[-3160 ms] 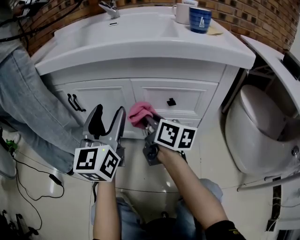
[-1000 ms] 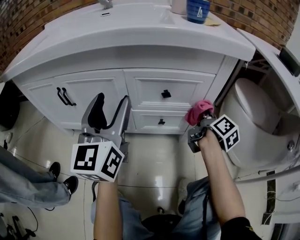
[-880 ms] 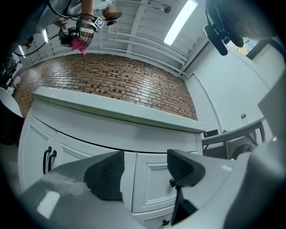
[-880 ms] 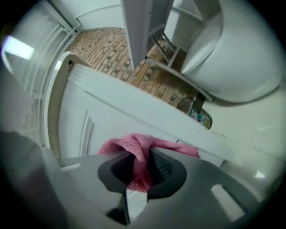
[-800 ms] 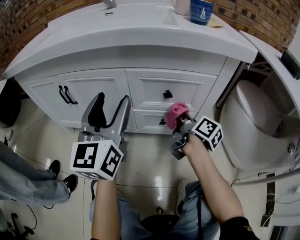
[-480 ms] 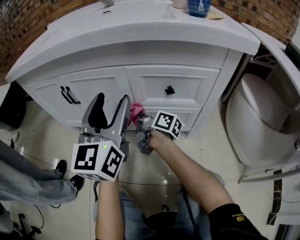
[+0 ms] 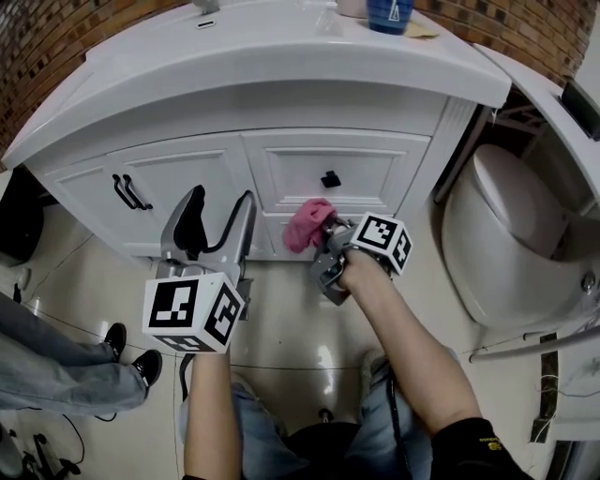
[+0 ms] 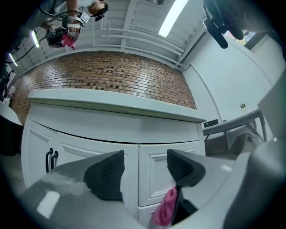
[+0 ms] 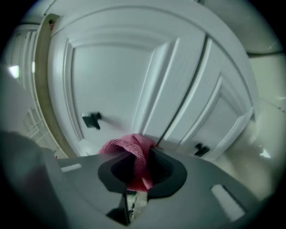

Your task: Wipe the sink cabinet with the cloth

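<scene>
Head view: above, steeply down on sink cabinet.
Left gripper view: low, near, tilted up.
Right gripper view: close on drawer fronts.
Shared: cabinet front.

The head view's top edge cuts off the blue cup, the white mug and the tap; its left edge crops a bystander's legs. There the cloth and the right gripper hide the knob of the lower drawer. In the right gripper view the upper knob is blurred, and the jaws hide the cloth's lower part.
</scene>
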Demonstrator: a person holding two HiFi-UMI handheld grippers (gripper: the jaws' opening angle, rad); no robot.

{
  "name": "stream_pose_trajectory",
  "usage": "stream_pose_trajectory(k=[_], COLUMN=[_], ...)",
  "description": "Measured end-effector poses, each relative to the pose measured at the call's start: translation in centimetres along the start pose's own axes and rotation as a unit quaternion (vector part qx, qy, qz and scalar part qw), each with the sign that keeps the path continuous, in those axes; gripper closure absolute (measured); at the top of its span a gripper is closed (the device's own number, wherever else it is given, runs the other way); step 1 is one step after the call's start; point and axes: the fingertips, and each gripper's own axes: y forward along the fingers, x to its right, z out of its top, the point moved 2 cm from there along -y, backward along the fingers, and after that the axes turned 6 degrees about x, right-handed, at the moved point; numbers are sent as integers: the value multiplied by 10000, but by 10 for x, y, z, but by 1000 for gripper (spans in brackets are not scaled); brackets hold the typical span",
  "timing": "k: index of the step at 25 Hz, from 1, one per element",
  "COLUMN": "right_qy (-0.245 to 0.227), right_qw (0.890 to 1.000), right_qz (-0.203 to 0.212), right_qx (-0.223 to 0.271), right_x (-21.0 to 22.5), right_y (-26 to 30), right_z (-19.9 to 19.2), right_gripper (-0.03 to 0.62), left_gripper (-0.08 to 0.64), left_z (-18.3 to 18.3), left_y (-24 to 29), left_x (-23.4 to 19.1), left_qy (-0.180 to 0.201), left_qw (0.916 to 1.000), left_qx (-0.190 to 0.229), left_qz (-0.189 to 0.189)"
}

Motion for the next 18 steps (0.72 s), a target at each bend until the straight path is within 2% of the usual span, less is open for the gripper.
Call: stream_pose_trajectory(k=[2, 3, 5, 6, 10, 12, 15, 18], right_qy=[47, 110, 162, 102, -328, -301, -389, -829], right_qw=[9948, 9874, 9733, 9715, 9695, 9711, 9852, 9951], right_qz=[-741, -1082, -1412, -1413, -1391, -1369, -1051, -336], right_qx=[700, 1152, 1800, 1901, 1991, 1932, 1299, 411], right_x=[24, 36, 53, 57, 58, 55, 46, 18], right_y=[-37, -58, -88, -95, -95, -84, -48, 2], right_z=[42, 66, 106, 116, 114, 103, 58, -9], right_gripper=[540, 540, 541, 541, 541, 543, 542, 541], left_gripper=[259, 259, 259, 259, 259, 259, 259, 259], left_z=[-2, -1, 1, 2, 8, 7, 3, 2], left_y=[2, 2, 2, 1, -1, -1, -1, 1], left_x=[5, 8, 12, 13, 15, 15, 16, 12], left_qy=[0, -15, -37, -43, -152, -169, -116, -60], left_qw=[9999, 9999, 9998, 9998, 9996, 9996, 9998, 9999], left_qx=[-38, -24, 16, 32, 130, 145, 87, 56], left_qz=[-93, -138, -193, -203, -192, -180, -167, -120])
